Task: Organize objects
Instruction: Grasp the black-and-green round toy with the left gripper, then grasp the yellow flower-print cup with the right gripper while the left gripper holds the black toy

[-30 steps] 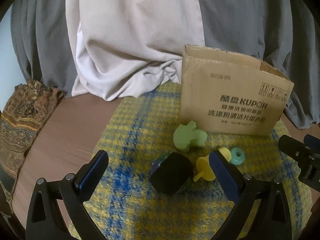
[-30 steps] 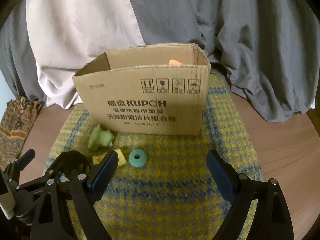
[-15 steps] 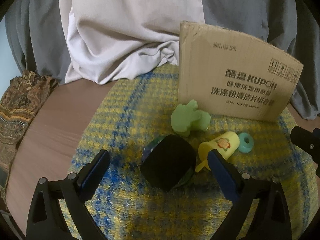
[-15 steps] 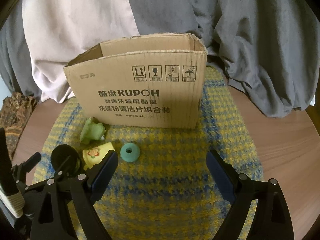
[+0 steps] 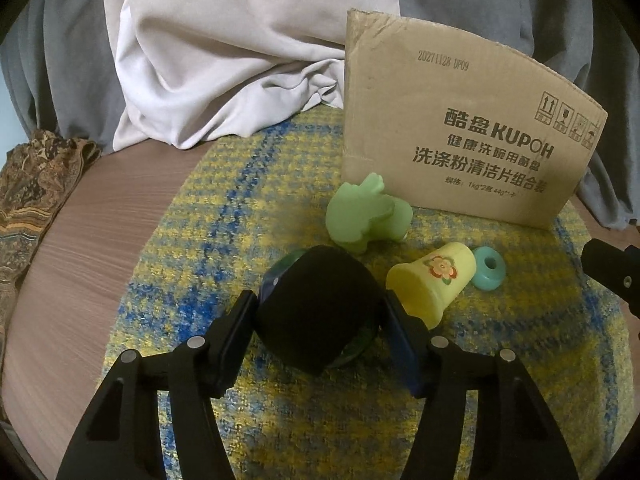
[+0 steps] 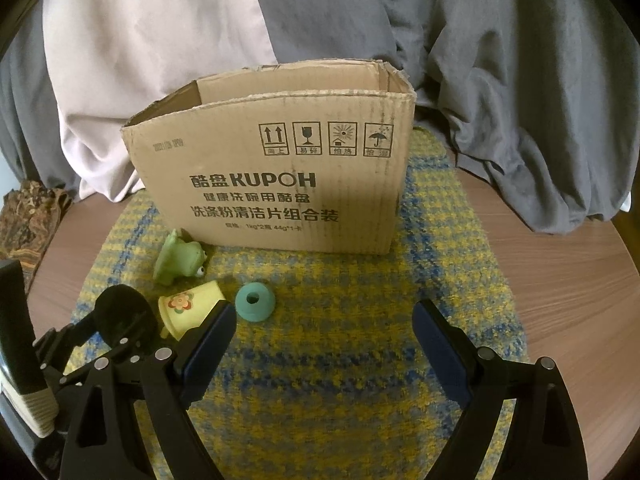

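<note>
The left gripper is closing around a black round object that lies on the yellow-and-blue woven mat near the front of the bench. Its pads sit against both sides of the object, so it reads as clamped, though the jaws are still drawing in. A greenish-blue rim shows beneath the black top; what the object is I cannot tell. The black surface looks matte and soft, probably light and a little squashy, so a hold across its widest middle seems safest; too high and it may slip out.

Just right of it lies a yellow cup on its side, with a teal ring touching it and a green frog toy farther back, beside the cardboard box. These look like hard, light plastic or rubber.

The right gripper hangs wide apart over bare mat, holding nothing.
</note>
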A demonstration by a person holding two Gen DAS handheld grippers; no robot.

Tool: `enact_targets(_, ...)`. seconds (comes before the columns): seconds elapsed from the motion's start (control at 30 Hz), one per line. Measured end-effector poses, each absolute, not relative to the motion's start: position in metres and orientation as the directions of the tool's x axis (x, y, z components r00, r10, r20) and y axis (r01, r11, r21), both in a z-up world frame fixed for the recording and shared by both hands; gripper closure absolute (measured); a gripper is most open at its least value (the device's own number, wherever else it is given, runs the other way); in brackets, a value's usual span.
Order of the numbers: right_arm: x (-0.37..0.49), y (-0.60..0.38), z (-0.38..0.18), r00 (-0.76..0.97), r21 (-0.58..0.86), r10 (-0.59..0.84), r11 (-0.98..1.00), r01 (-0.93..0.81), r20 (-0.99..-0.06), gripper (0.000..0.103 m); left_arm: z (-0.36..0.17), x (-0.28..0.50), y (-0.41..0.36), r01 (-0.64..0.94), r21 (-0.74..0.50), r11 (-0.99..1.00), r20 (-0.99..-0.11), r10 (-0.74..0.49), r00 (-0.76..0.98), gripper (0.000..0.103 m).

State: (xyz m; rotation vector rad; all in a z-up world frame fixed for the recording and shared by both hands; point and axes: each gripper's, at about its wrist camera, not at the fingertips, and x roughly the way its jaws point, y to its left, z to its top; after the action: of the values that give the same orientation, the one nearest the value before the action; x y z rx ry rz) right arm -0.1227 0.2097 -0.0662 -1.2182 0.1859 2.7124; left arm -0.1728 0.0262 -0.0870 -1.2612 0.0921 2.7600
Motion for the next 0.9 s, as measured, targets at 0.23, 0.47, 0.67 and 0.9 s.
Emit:
enact_targets(0.23, -0.126, 0.202, -0.066, -0.659, 0.046, 0.085, -0.983, -0.179, -0.747, 0.013, -0.082, -0.167, 0.020, -0.109, 0.009, -0.994, -0.756, 0.064, -0.651, 0.042)
enact_targets(0.47, -0.133, 0.182, -0.070, -0.660, 0.064, 0.041, -0.989, -0.135, -0.750, 0.013, -0.073, -0.159, -0.001, -0.069, 0.013, -0.998, -0.744, 0.037, -0.667, 0.042)
enact_targets(0.67, -0.145, 0.158, -0.076, -0.650, 0.071, -0.002, -0.994, -0.081, -0.760, 0.013, -0.068, -0.153, -0.024, -0.024, 0.015, -1.000, -0.736, 0.005, -0.677, 0.042)
enact_targets(0.9, -0.160, 0.136, -0.088, -0.627, 0.061, -0.023, -0.997, -0.039, -0.779, 0.013, -0.066, -0.154, -0.047, 0.025, 0.003, -1.000, -0.736, -0.019, -0.676, 0.042)
